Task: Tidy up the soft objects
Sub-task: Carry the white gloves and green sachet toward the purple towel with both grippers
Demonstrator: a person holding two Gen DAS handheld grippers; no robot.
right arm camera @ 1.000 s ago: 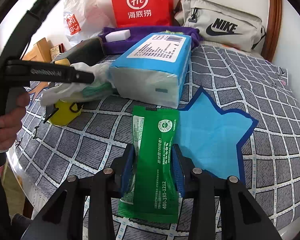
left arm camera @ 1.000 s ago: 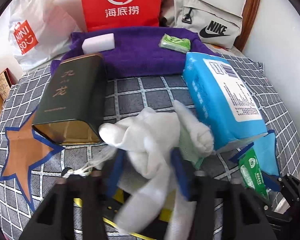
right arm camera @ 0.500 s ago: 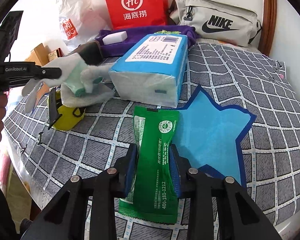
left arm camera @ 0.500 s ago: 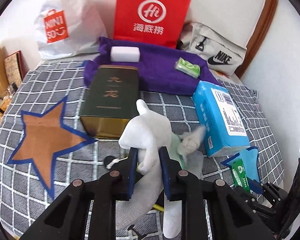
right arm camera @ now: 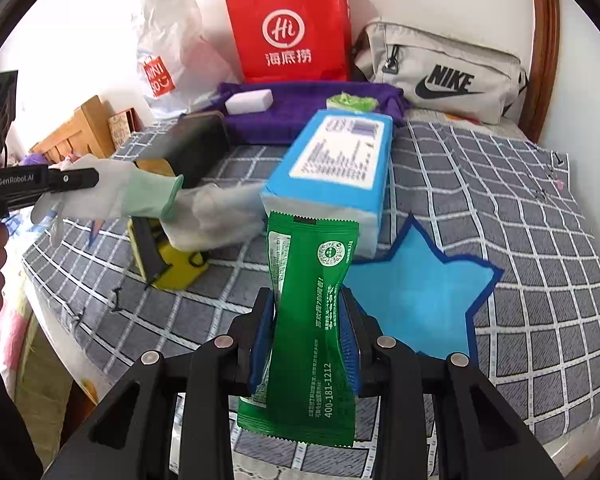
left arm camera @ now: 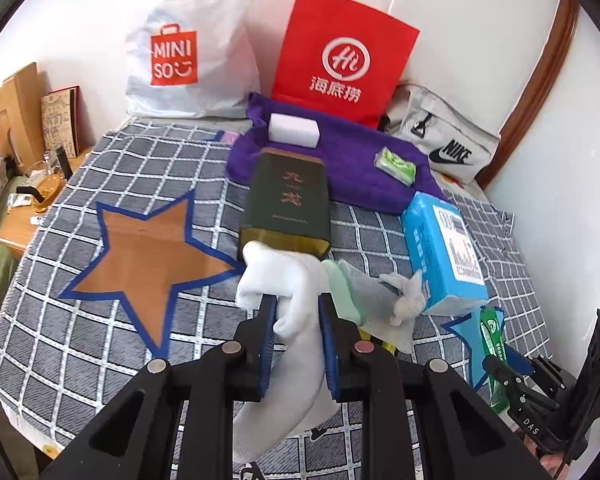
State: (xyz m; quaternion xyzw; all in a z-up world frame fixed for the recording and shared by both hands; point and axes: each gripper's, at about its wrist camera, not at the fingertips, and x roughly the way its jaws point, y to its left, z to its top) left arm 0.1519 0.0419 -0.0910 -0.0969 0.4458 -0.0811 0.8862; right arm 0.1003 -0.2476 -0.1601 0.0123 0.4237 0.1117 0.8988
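Left tongs [left arm camera: 298, 322]: pinched tight on a white glove [left arm camera: 288, 280] with a pale green cuff, lifted clear of the bed; the jaws had just been closing on it, and the loose fingers hung down between the arms toward the camera.
Glove axis: in the right wrist view the white glove [right arm camera: 112, 196] stretched roughly level, out to the right of the left tongs [right arm camera: 88, 178], cuff end toward the blue pack.
Right tongs [right arm camera: 306, 332]: clamped on the middle of a green sachet [right arm camera: 310, 312], raised off the bed, its long axis running away from the camera along the fingers.
Bed [left arm camera: 80, 340]: covered by a grey checked spread, all the items lying on it.
Stars: an orange star mat [left arm camera: 148, 256] lay left and slightly beyond the left tongs, the nearer hand to it; a blue star mat [right arm camera: 416, 296] lay just right of the right tongs.
Judgement: each held item seemed bound for the star on its own side, glove leftward, sachet rightward.
Yellow tape measure [right arm camera: 168, 260]: on the spread beneath the glove.
Middle ground: blue tissue pack [left arm camera: 440, 248] and dark green tin [left arm camera: 288, 204], side by side but apart.
Far: purple towel [left arm camera: 348, 164] carrying a white sponge block [left arm camera: 294, 130] and a small green packet [left arm camera: 394, 164].
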